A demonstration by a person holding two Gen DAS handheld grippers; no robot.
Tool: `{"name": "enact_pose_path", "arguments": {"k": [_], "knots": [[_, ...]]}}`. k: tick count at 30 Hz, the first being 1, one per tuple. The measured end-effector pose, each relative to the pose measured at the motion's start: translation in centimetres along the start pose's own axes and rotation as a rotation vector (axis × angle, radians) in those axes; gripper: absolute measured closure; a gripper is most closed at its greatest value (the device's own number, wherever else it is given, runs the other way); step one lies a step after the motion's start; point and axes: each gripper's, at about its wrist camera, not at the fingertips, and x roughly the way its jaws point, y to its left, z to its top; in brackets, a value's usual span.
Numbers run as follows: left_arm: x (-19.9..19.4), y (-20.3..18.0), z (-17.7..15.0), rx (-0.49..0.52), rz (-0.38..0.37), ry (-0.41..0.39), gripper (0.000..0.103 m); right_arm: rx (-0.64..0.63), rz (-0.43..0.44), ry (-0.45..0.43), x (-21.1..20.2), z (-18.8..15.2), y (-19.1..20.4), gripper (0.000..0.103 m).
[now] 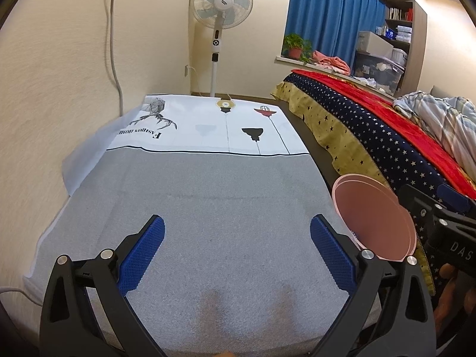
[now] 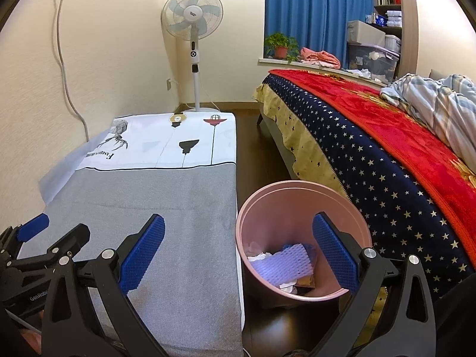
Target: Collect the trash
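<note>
A pink waste bin (image 2: 300, 208) stands on the dark floor between the cloth-covered table (image 2: 148, 196) and the bed. Inside it lie a white-violet foam net (image 2: 282, 263) and crumpled paper scraps (image 2: 258, 255). My right gripper (image 2: 238, 250) is open and empty, spanning the table's right edge and the bin's rim. My left gripper (image 1: 236, 248) is open and empty above the grey cloth of the table (image 1: 208, 193). The bin (image 1: 374, 217) shows at the right in the left wrist view, with the right gripper's body (image 1: 440, 226) beside it.
A bed with a star-patterned cover and red blanket (image 2: 386, 136) runs along the right. A standing fan (image 2: 193, 23) is at the table's far end by the wall. A potted plant (image 2: 281, 46) sits on the sill under blue curtains.
</note>
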Motion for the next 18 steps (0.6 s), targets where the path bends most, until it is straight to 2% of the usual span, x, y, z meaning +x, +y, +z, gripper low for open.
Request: {"name": "enact_pose_path", "arguments": {"k": [18], "knots": [[0.08,0.38,0.06,-0.011,0.028,0.007,0.008,0.001,0.009,-0.001,-0.04,-0.12,-0.04,0.005]]}}
